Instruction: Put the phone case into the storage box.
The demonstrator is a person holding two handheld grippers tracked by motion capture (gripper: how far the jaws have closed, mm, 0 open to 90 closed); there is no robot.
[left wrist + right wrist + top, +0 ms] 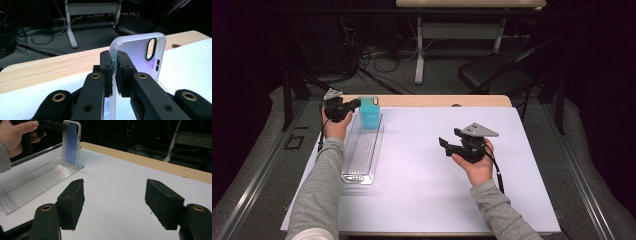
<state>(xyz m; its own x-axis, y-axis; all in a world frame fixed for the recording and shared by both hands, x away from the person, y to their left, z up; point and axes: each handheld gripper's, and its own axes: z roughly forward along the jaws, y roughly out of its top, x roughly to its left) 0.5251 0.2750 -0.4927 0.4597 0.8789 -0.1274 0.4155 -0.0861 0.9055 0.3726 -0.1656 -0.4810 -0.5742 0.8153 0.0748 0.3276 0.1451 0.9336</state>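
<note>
A phone case [370, 113] with a blue back and a white rim stands upright at the far end of a clear plastic tray [360, 165]. My left gripper [356, 103] is shut on the case's upper edge; in the left gripper view the pads [108, 72] pinch the white rim of the case [140, 53], whose camera cutout faces right. My right gripper [446, 146] hovers open over the white mat at centre right, with nothing between its pads [72, 200]. In the right gripper view the case [71, 143] stands in the tray [30, 187] at upper left.
A white mat [427, 185] covers the wooden table [437, 101]. Beyond the table's far edge are a black folding chair [494, 72], floor cables [377, 57] and a white desk leg [419, 50].
</note>
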